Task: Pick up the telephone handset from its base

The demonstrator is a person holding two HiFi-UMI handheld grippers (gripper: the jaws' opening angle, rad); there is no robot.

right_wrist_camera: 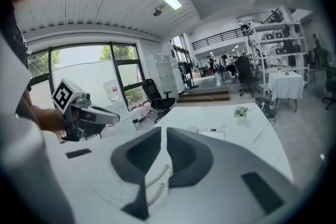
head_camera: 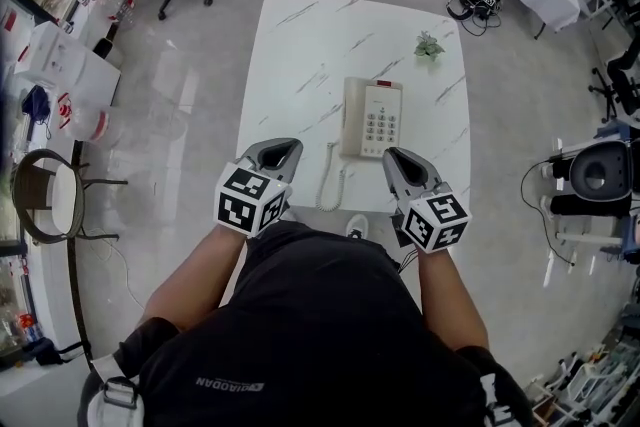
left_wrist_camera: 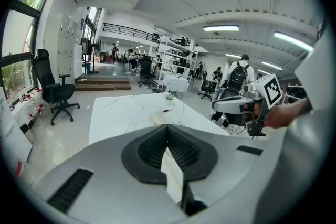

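On the white worktop [head_camera: 300, 45], the handset [head_camera: 353, 115] rests on its telephone base [head_camera: 385, 120].
It lies along the base's left side, long axis pointing away from the person. Both grippers hover short of the base's near edge, the right gripper [head_camera: 396, 157] nearer. The left gripper [head_camera: 285, 149] has its fingers closed; the right's stand a slit apart. Both are empty. The coiled cord [head_camera: 330, 177] trails between them.

White table [head_camera: 300, 45] with thin grey lines, on a shiny grey floor [head_camera: 200, 85]. Near the middle, a cream telephone [head_camera: 372, 118], handset [head_camera: 353, 115] on its base [head_camera: 385, 125], curly cord [head_camera: 329, 180] trailing beside. Small green plant [head_camera: 429, 45] by the far edge.
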